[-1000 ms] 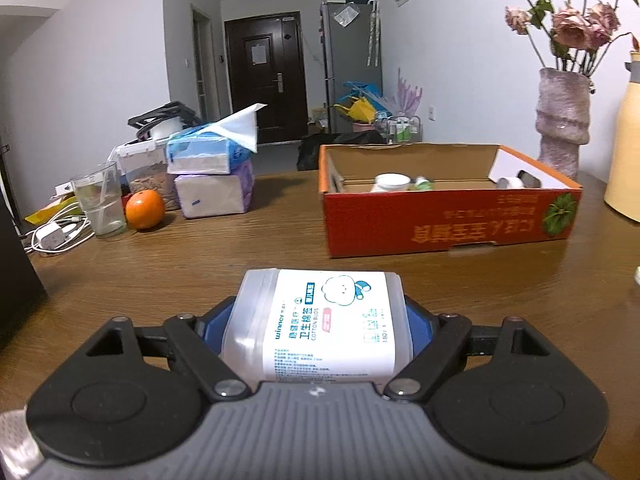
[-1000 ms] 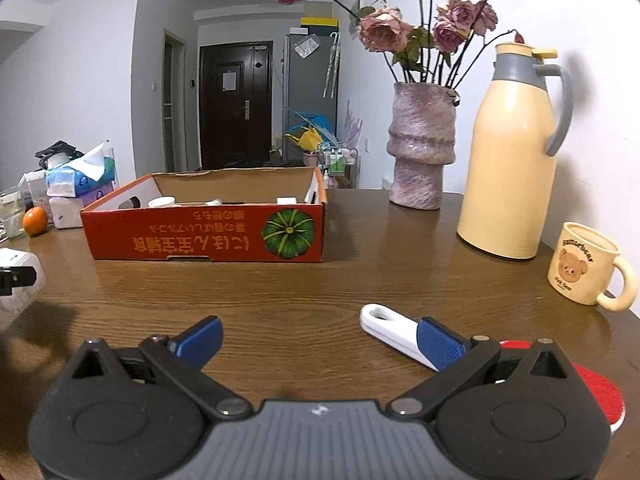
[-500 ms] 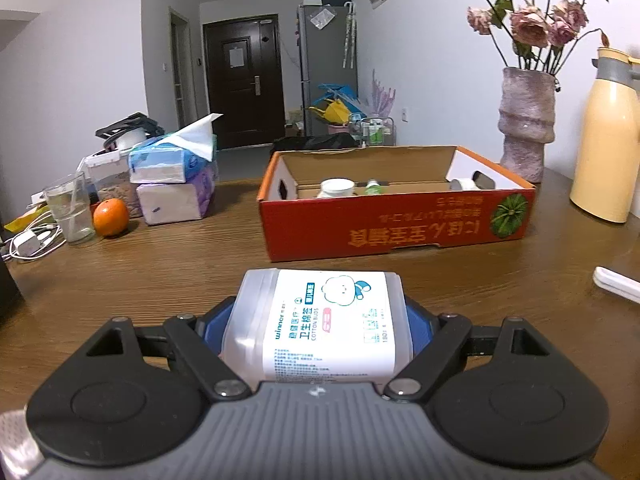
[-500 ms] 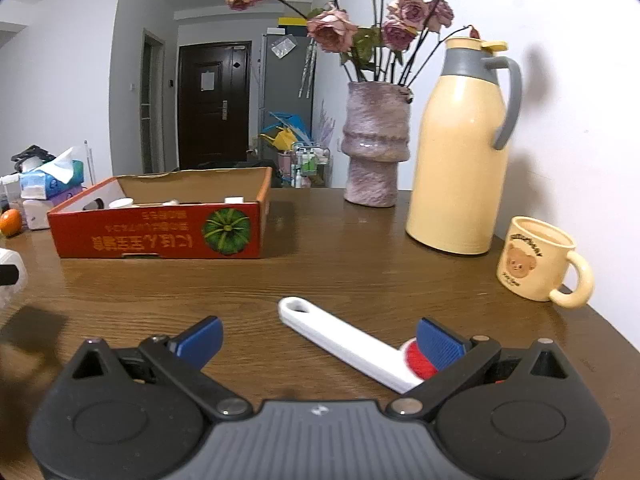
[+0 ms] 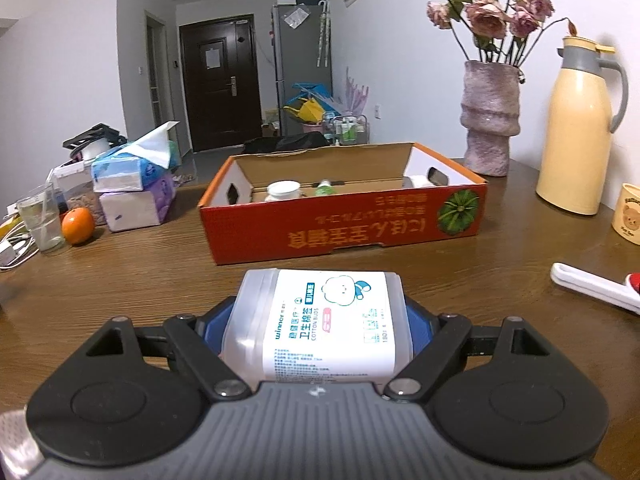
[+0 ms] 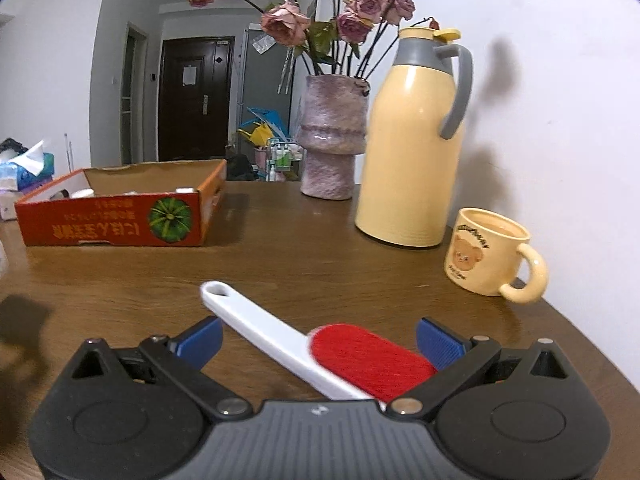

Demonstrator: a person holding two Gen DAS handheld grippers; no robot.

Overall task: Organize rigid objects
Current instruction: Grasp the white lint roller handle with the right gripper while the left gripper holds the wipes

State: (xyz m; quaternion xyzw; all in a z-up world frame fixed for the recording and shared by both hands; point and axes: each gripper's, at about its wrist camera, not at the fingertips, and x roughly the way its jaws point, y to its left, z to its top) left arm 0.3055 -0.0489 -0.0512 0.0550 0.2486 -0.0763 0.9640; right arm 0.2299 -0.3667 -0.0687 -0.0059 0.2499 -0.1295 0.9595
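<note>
Cotton-bud box carried; brush now framed
The cotton-bud box (image 5: 320, 322) is clamped in the left claw (image 5: 318, 326), the carton (image 5: 344, 220) now nearer at 12 o'clock; the lint brush (image 6: 312, 346) has been brought between the wide-open right claw (image 6: 318, 340).

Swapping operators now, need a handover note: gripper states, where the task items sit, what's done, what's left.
Left gripper: shut on the cotton bud box, carried above the table, facing the orange cardboard tray.
Right gripper: open, jaws either side of the lint brush, which lies flat on the table, white handle pointing toward the tray; not gripped.
Done: a white-capped jar and a few small items already sit in the tray.
Left: put the cotton bud box in the tray, then probably grasp the brush and put it in too.
</note>
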